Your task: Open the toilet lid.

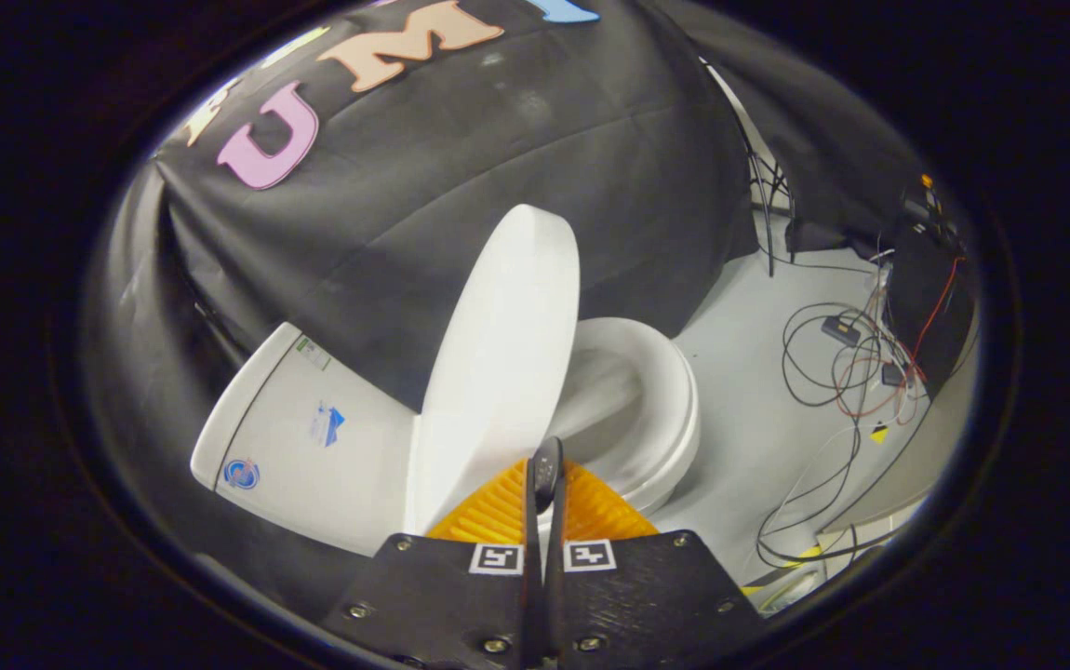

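The toilet lid (498, 372) stands raised nearly upright between the tank (302, 437) and the bare seat ring (656, 409) (the lift looks nearly complete), my gripper (544, 470) just before its lower edge, fingers closed together, gripping nothing I can see.

the hand-held gripper (546, 470) has two flat black textured plates with silver screws. each plate carries a square black-and-white marker near the narrow centre seam; ribbed pieces rise beyond the markers.
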Demonstrator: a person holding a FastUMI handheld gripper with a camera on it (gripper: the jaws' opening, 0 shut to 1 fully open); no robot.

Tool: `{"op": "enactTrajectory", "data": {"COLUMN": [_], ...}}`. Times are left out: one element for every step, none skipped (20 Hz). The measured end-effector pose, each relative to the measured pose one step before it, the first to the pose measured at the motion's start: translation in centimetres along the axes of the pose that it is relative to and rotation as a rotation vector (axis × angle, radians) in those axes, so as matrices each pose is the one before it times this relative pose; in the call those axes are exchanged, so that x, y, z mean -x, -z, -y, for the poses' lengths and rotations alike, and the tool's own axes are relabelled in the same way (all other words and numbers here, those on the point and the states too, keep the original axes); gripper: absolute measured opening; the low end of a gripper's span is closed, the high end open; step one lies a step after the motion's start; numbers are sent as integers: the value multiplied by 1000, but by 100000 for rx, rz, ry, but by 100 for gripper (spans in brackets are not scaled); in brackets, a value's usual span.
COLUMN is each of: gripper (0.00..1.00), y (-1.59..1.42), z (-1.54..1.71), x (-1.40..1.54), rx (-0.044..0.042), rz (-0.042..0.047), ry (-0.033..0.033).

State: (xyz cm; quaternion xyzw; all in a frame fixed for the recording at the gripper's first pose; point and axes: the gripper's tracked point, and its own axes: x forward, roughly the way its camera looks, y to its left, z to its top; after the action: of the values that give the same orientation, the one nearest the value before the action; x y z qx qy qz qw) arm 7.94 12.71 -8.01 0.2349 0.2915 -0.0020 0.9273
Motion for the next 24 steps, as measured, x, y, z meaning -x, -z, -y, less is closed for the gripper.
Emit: {"op": "enactTrajectory", "data": {"gripper": [1, 1, 1, 1, 1, 1, 2, 1, 1, 1, 2, 1, 1, 1, 1, 1, 2, 1, 1, 1, 1, 2, 2, 1], "y": [-171, -156, -11, -159, -147, -39, -212, -72, -239, -87, -124, -136, -97, -156, -107, -96, -180, -147, -136, -108, -49, -161, -173, -93], "z": [-337, -301, -235, -363, -263, -225, -306, -258, -327, -516, -550, -377, -267, -266, -368, -327, -352, -300, -299, -229, -293, -368, -351, -272], "x": [221, 201, 130, 174, 84, -105, 47, 250, 196, 213, 172, 113, 80, 183, 139, 144, 68, 131, 40, 40, 129, 105, 93, 65], "rx": [2130, 1731, 1240, 644, 314, 134, 667, 1024, 1257, 1259, 1654, 1845, 1809, 2049, 1763, 1387, 472, 84, 454, 1080, 670, 688, 852, 490], "rz": [662, 522, 513, 715, 803, 626, 702, 482, 884, 875, 1163, 884, 959, 548, 735, 679, 785, 892, 763, 444, 389, 497, 530, 362], "ry": [-55, 291, 152, -44, -91, 182, 514, 381, 165, -63, -200, 164, 201, 84, -144, -367, -389, -338, -486, -251, -255, -525, -408, -180]}}
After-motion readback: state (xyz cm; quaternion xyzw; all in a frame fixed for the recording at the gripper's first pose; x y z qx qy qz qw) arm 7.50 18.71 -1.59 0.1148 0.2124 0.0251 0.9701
